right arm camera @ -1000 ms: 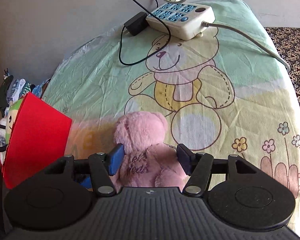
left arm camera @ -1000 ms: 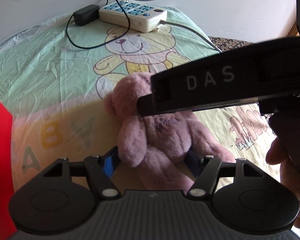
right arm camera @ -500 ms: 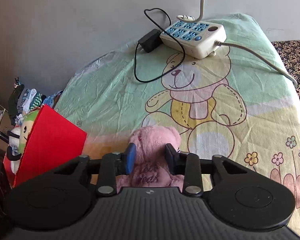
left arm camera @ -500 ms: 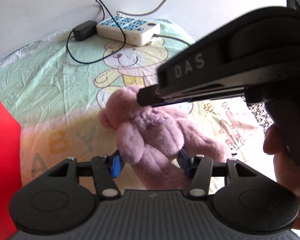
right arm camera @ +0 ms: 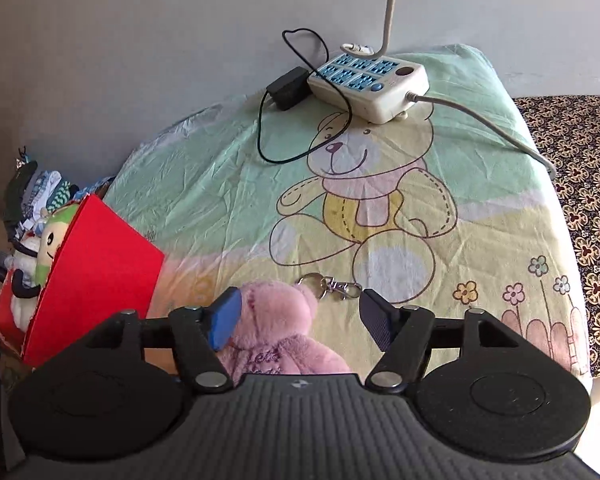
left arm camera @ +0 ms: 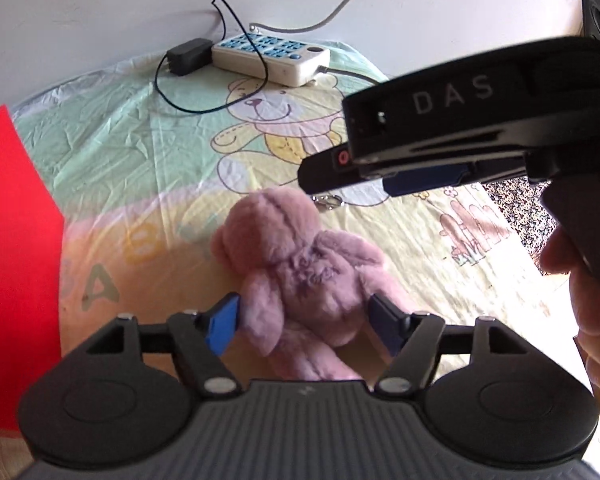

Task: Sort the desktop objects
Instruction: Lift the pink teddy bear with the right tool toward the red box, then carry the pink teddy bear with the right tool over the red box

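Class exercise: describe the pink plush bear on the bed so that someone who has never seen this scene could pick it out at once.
Start from the pastel bedsheet printed with a large cartoon bear. Near its front edge, just right of the red box, lies the pink plush bear, between the open fingers of both grippers. It is the only fluffy pink toy on the sheet, with stitched lettering on its chest and a metal key ring by its head.

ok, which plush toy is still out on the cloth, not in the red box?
The pink teddy bear, lying on the printed cloth between the open grippers. The green-faced plush already sits inside the red box.
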`<state>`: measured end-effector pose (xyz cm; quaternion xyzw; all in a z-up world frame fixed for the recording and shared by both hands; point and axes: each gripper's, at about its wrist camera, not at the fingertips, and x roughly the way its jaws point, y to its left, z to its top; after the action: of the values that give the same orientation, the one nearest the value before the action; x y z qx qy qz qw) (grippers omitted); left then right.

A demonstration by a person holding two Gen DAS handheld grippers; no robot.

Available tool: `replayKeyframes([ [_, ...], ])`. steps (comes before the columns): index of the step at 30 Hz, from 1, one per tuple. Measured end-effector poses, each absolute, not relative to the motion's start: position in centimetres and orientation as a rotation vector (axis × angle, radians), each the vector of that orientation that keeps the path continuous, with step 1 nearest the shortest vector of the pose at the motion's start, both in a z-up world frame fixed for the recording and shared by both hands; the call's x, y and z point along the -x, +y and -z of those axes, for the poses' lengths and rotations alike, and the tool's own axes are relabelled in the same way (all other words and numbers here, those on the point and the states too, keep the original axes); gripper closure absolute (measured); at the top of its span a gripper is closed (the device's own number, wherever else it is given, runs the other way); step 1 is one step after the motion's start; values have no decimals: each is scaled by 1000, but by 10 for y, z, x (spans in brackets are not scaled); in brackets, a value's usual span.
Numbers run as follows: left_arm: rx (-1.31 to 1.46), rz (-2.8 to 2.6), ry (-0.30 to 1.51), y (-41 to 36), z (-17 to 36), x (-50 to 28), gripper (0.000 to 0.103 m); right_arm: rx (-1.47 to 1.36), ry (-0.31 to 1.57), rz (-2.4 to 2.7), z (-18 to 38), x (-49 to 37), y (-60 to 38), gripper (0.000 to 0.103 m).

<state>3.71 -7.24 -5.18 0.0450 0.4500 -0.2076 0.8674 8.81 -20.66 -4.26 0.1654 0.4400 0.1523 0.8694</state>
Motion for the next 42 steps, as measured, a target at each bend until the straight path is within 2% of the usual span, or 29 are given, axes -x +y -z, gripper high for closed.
replayKeyframes([
  [1, -79, 442, 949, -71, 54, -39, 26, -344, 930, -344, 44, -89, -203, 34],
  [3, -64, 440, 954, -71, 58, -44, 14, -323, 954, -369, 50, -91, -193, 34],
  [4, -63, 434, 953, -72, 59, -46, 11, -314, 962, -373, 52, -93, -189, 34],
  [7, -87, 436, 943, -78, 62, -50, 8, -292, 974, -379, 59, -102, -179, 34],
  [9, -108, 443, 935, -82, 63, -54, 15, -280, 982, -373, 64, -109, -176, 35],
  [10, -107, 449, 933, -83, 65, -57, 14, -282, 994, -373, 67, -112, -177, 36],
  [12, -96, 462, 932, -83, 67, -60, 15, -301, 1020, -377, 73, -117, -180, 45],
  [13, -87, 468, 931, -83, 68, -60, 17, -319, 1020, -380, 74, -118, -182, 45],
  [15, -86, 491, 921, -86, 65, -56, 34, -318, 1010, -388, 74, -115, -183, 47],
  [21, -156, 491, 869, -101, 44, -34, 44, -334, 921, -412, 58, -91, -195, 50],
  [31, -205, 407, 580, -71, -49, 28, 45, -327, 583, -558, -40, -39, -179, 50],
  [42, -286, 187, 425, 63, -98, 54, 45, -334, 386, -751, -96, -38, -38, 51],
])
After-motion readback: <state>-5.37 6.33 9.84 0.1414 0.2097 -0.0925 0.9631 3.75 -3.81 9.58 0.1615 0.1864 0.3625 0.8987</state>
